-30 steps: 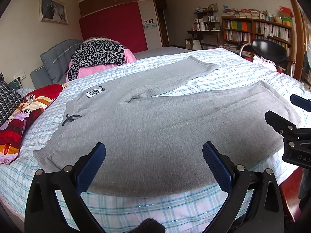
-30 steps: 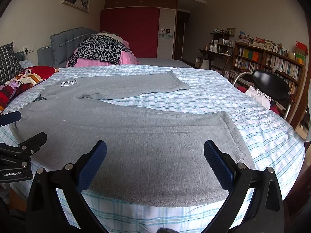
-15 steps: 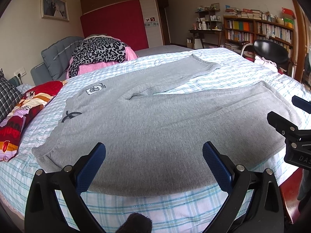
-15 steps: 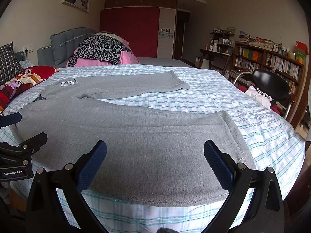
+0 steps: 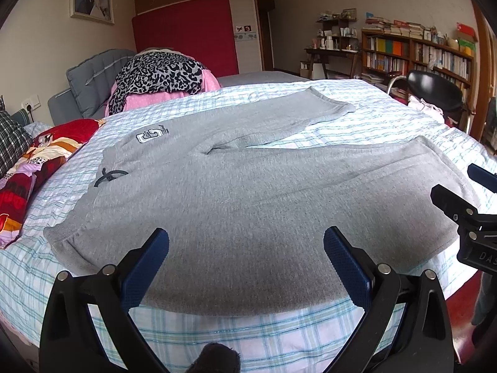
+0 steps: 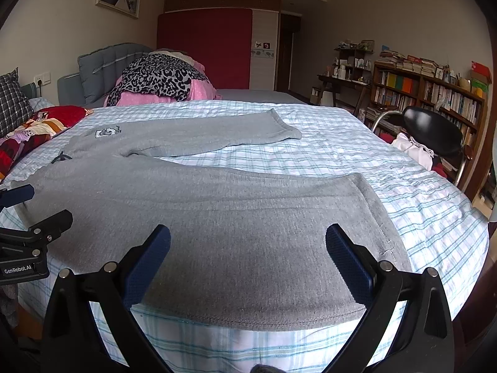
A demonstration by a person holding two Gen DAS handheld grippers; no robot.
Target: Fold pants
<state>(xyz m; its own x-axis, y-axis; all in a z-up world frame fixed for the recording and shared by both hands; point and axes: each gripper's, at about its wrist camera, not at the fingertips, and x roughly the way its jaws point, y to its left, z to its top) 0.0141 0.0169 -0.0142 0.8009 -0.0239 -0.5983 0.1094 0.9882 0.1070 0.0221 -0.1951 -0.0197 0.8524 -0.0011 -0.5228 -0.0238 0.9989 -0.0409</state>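
**Grey pants spread flat, both grippers gaping at the bed's near edge**

Checked blue-and-white bedding covers the bed (image 5: pixel 279 335), which fills most of both wrist views, with a padded grey headboard (image 6: pixel 105 65) at the far left and a red wardrobe door (image 6: pixel 205 46) behind it. Grey pants (image 5: pixel 248 192) lie flat across the sheet, waistband to the left and the two legs spread apart in a V toward the right. The near leg runs along the bed's front edge; the far leg angles away toward the middle of the mattress. A dark drawstring (image 5: pixel 108 177) sits at the waistband, and a white patch logo (image 5: pixel 150 135) marks the far hip.

The left gripper (image 5: pixel 247 248) hangs over the near leg close to the waist end, its blue pads wide apart and holding nothing. The right gripper (image 6: pixel 248 245) hangs over the same leg nearer the hem, its fingers likewise spread wide and empty. Whether either one touches the cloth cannot be told.

A leopard-print blanket (image 5: pixel 161 74) is heaped on pink bedding near the headboard. Bookshelves (image 6: pixel 435 93) and a black chair (image 6: pixel 431 130) stand to the right.
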